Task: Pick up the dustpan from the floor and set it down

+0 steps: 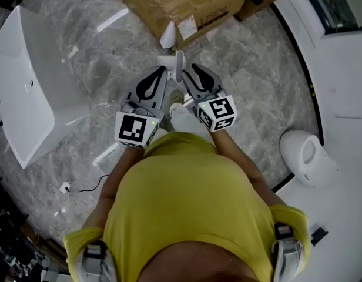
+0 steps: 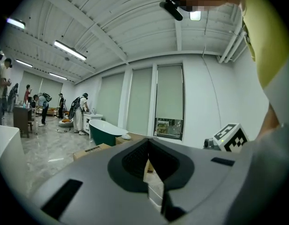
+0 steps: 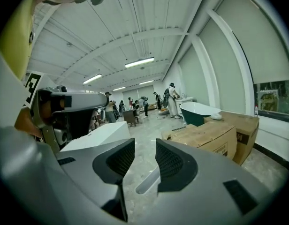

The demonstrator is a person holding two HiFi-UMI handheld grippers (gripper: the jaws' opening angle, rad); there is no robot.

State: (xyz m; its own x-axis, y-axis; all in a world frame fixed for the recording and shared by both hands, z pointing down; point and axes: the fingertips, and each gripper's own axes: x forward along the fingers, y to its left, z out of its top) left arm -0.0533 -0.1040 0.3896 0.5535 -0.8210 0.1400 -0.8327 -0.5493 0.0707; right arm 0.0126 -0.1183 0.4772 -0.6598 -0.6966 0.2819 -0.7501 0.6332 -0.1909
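The dustpan's pale upright handle (image 1: 179,67) stands on the marble floor just ahead of both grippers; its pan is mostly hidden behind them. My left gripper (image 1: 163,71) is to the handle's left, and its jaws (image 2: 148,146) meet at the tips with nothing held. My right gripper (image 1: 190,73) is close on the handle's right. In the right gripper view its jaws (image 3: 144,156) stand apart, and the handle (image 3: 148,182) shows low in the gap beyond them, untouched by the pads.
Cardboard boxes (image 1: 181,4) lie just beyond the dustpan. A white bathtub (image 1: 22,81) stands at the left, a toilet (image 1: 307,154) at the right. A plug and cable (image 1: 66,188) lie on the floor behind-left. People work far across the room (image 3: 172,100).
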